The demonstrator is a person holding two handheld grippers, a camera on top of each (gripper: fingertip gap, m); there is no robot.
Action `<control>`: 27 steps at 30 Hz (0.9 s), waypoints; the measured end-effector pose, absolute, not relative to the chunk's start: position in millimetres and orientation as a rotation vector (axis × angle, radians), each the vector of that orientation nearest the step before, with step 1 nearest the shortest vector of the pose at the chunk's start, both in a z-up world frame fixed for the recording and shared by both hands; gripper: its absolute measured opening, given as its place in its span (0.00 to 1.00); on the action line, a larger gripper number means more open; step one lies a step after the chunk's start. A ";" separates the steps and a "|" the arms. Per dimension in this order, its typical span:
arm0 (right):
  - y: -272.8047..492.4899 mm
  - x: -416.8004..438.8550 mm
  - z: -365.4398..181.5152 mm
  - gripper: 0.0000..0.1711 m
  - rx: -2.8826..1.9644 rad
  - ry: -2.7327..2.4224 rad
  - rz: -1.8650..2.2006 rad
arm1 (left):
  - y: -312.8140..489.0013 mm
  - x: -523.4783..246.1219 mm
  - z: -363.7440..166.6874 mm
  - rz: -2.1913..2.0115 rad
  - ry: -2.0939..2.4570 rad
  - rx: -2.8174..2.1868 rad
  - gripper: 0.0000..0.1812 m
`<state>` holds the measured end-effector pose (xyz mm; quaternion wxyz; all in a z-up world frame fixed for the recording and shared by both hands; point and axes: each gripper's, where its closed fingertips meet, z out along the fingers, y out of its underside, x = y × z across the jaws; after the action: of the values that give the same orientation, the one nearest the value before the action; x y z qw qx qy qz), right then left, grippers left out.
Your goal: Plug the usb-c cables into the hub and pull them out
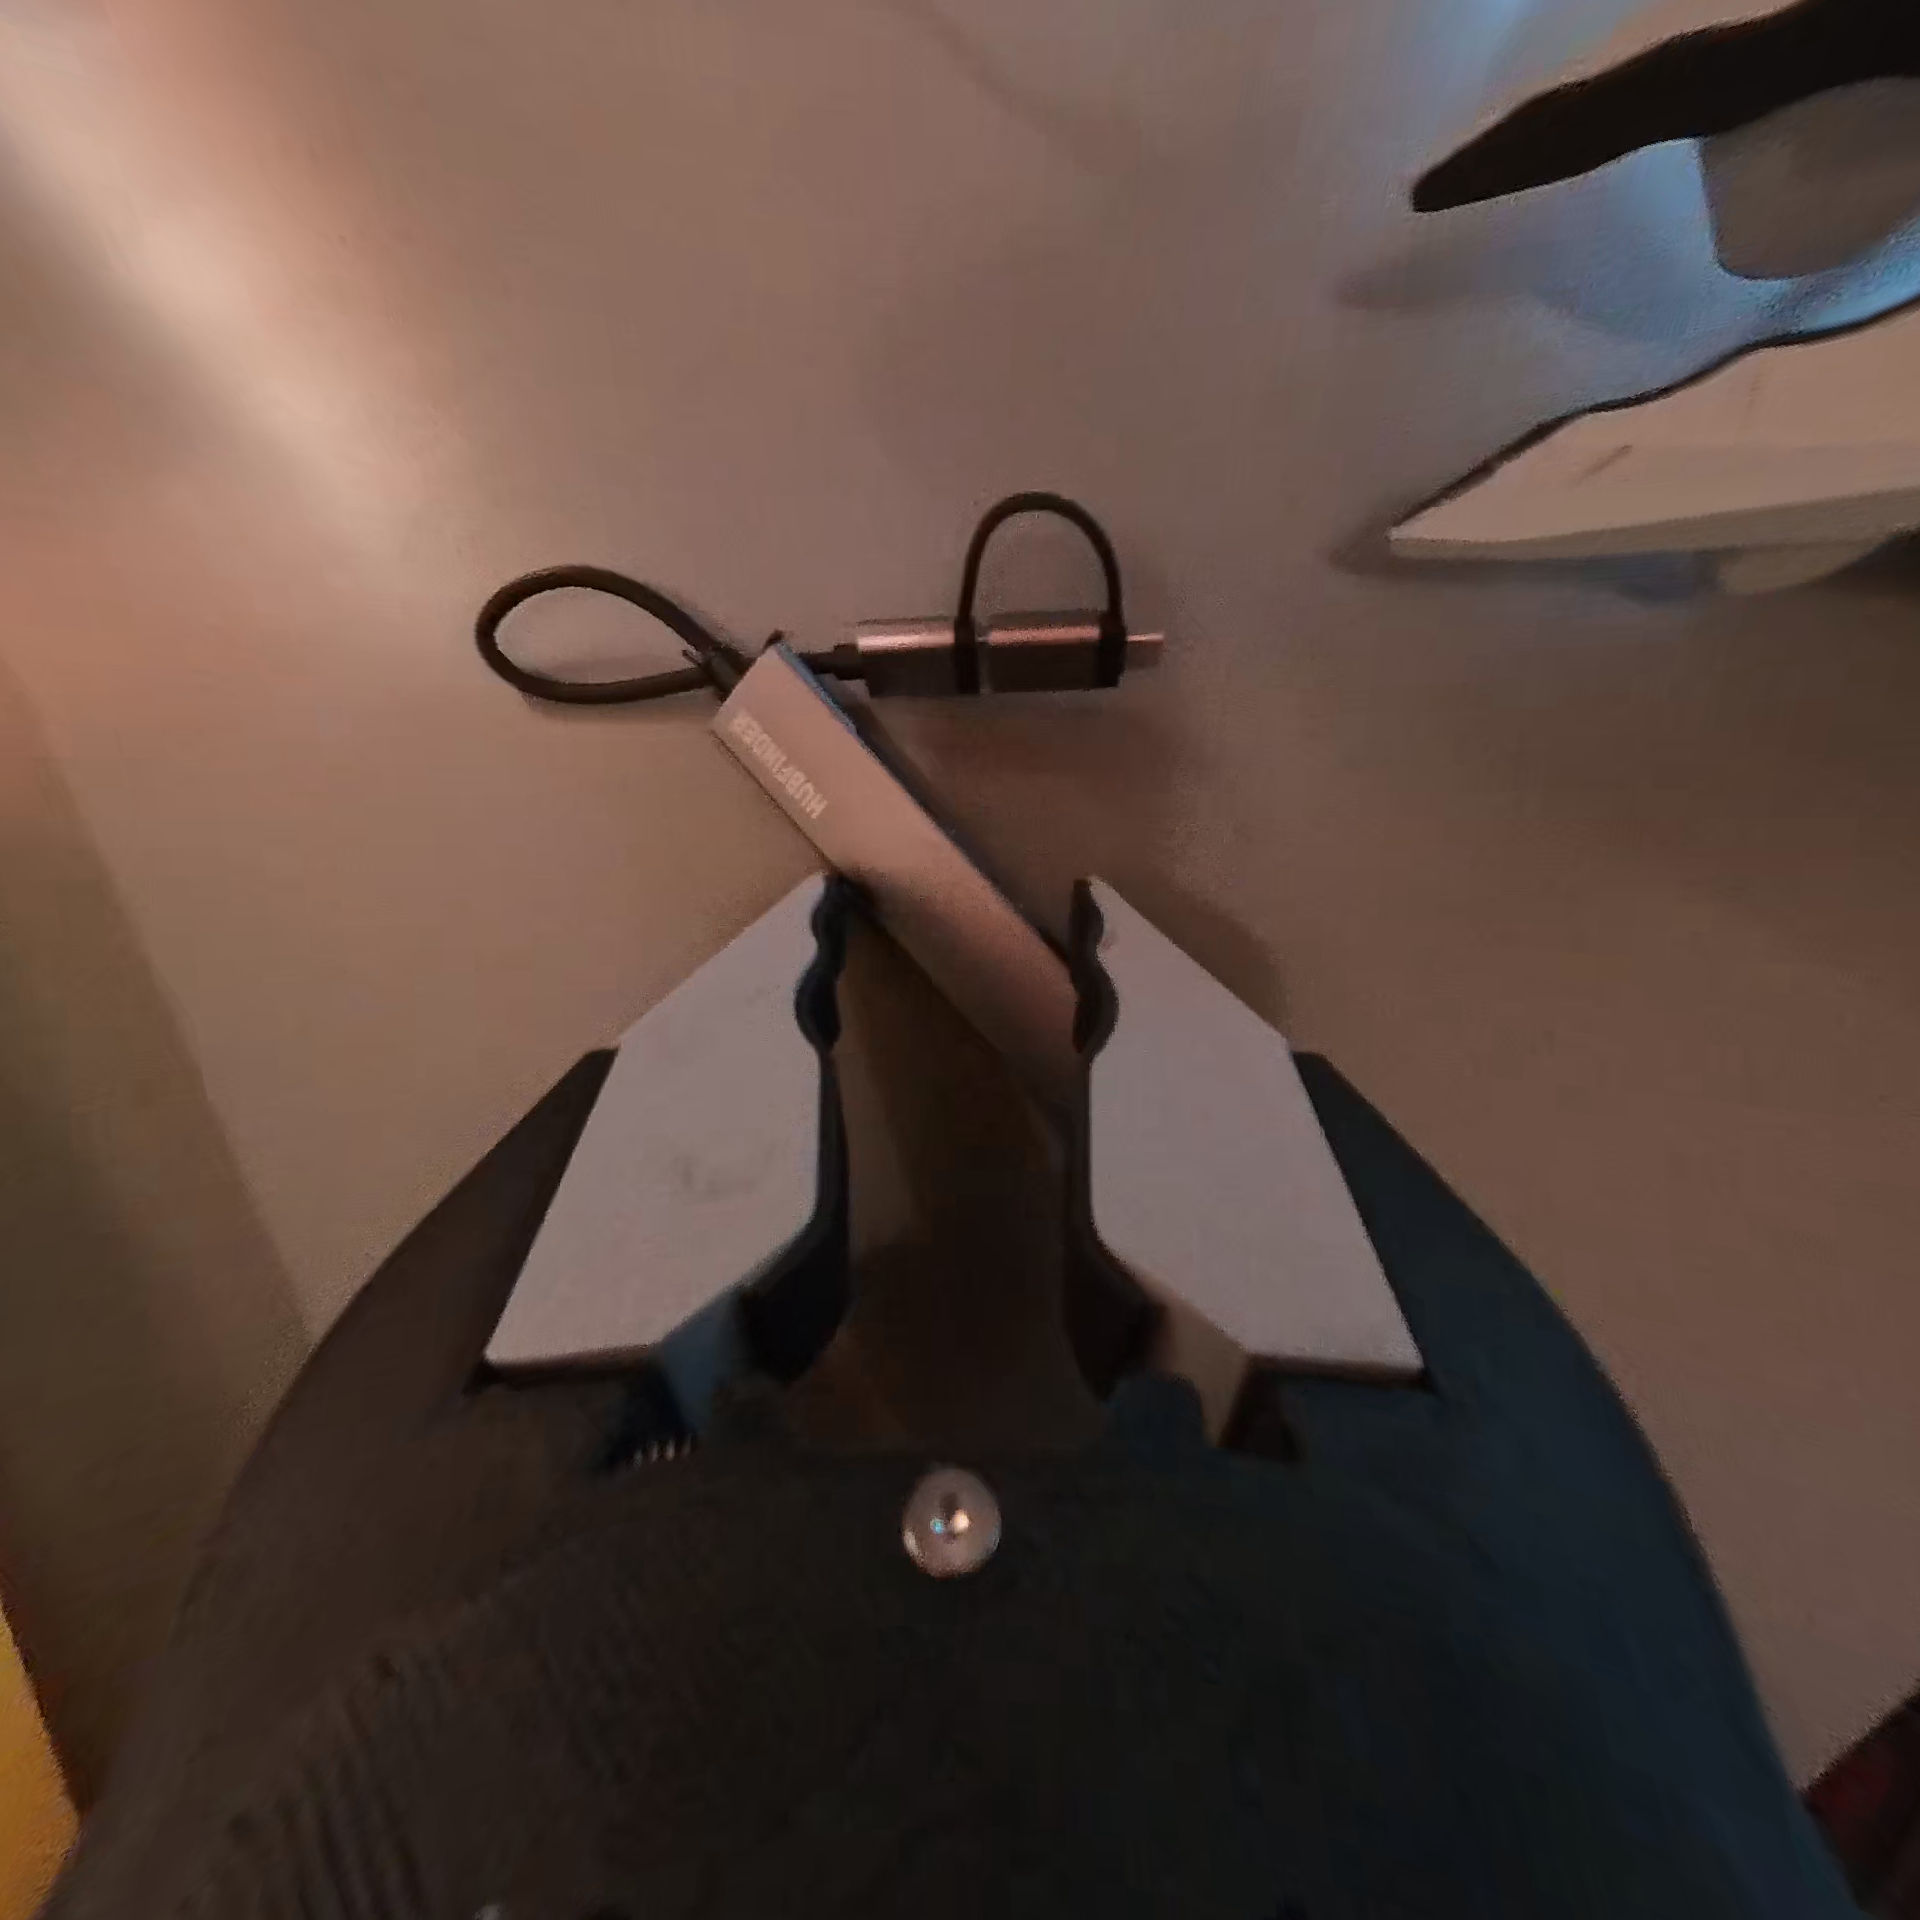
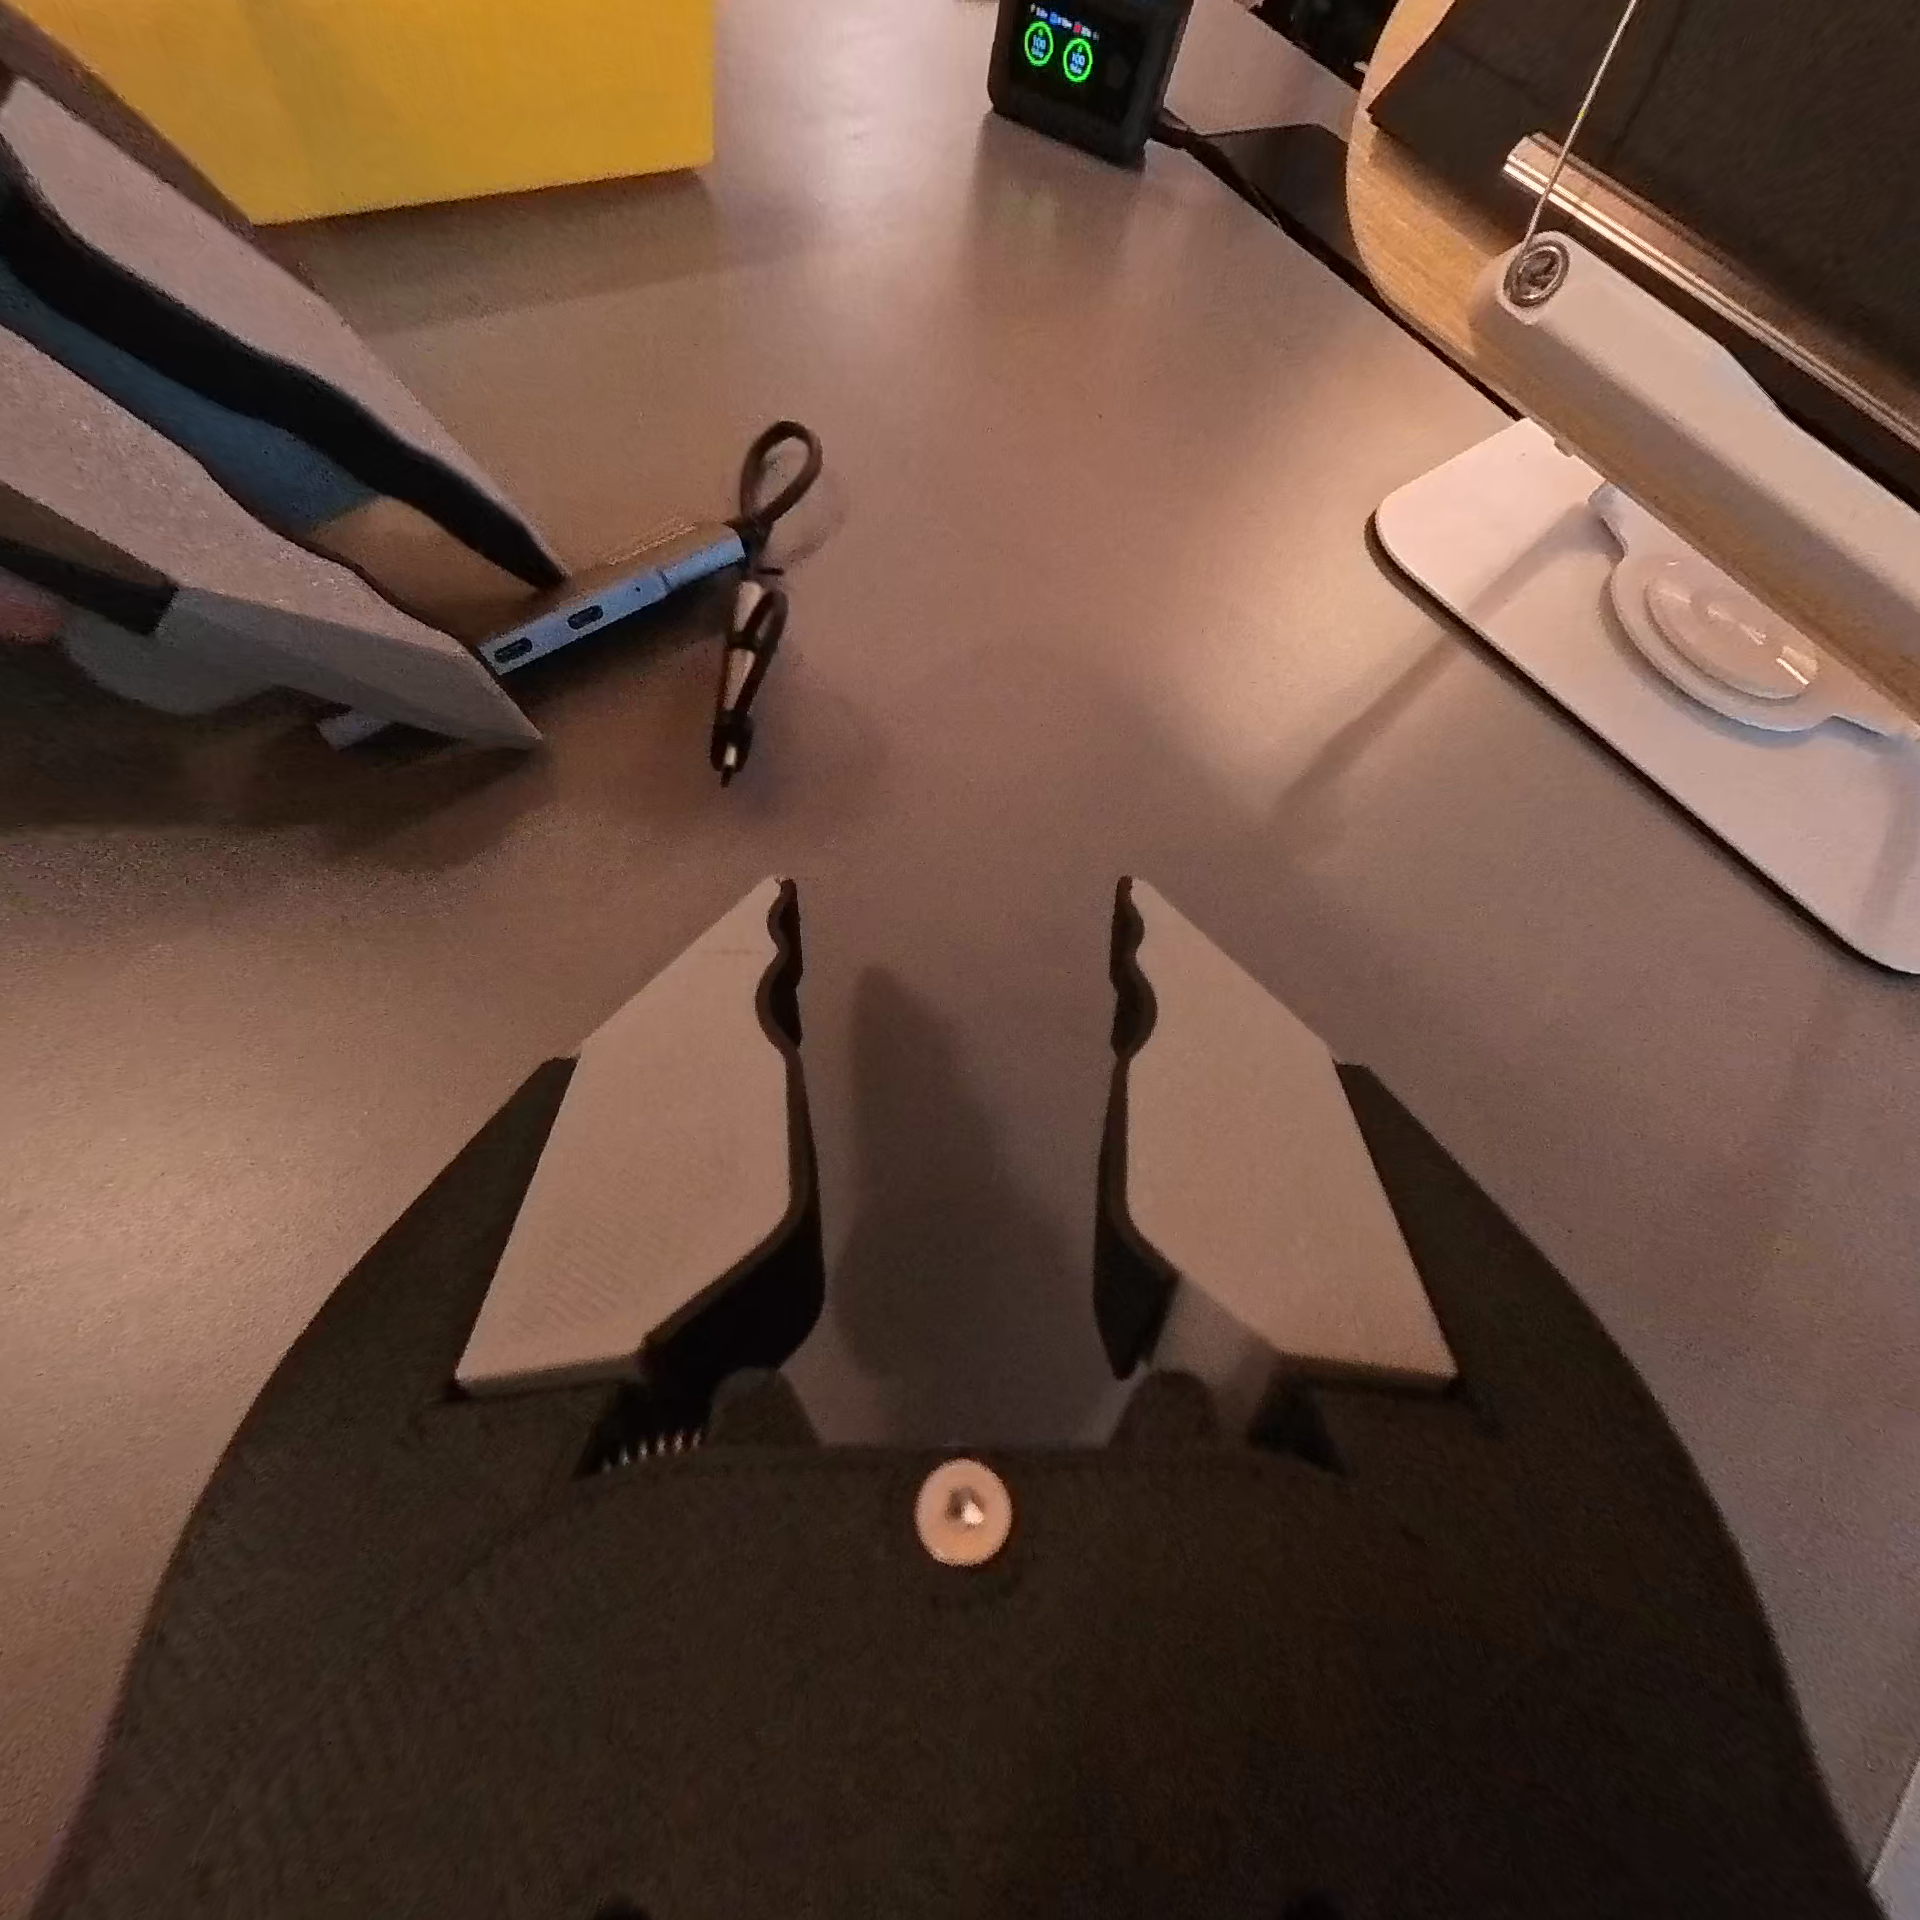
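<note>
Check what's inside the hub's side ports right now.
The two ports showing on the hub look empty. The left gripper covers the rest of that side. The cable's plug lies loose on the table.

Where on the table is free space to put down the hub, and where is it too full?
Free: the wide bare table between the hub with its cable plug and the white stand base, in front of the right hand-held gripper. Crowded: the far edge, by the yellow box and the small lit device.
</note>
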<state>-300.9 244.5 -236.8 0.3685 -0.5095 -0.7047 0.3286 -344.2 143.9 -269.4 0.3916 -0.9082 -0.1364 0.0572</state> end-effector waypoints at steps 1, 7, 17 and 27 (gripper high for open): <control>244.5 -301.0 -237.2 0.34 -1.308 -1.812 0.840 | 144.2 -344.6 -269.7 0.129 -0.285 -2.318 0.23; 243.6 -301.2 -238.9 0.34 -1.294 -1.826 0.817 | 150.4 -325.9 -270.2 -0.086 0.201 -2.414 0.15; 256.3 -300.7 -235.9 0.33 -1.314 -1.783 0.794 | 172.7 -312.7 -229.9 0.107 0.482 -2.304 0.28; 253.3 -299.6 -238.8 0.33 -1.283 -1.802 0.745 | 42.0 -365.8 -132.9 0.545 0.083 -2.165 0.27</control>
<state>-299.6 253.3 -238.8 0.3929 -0.5057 -0.7098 0.2934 -365.8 42.0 -132.9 0.4383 -0.8711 0.0335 0.2192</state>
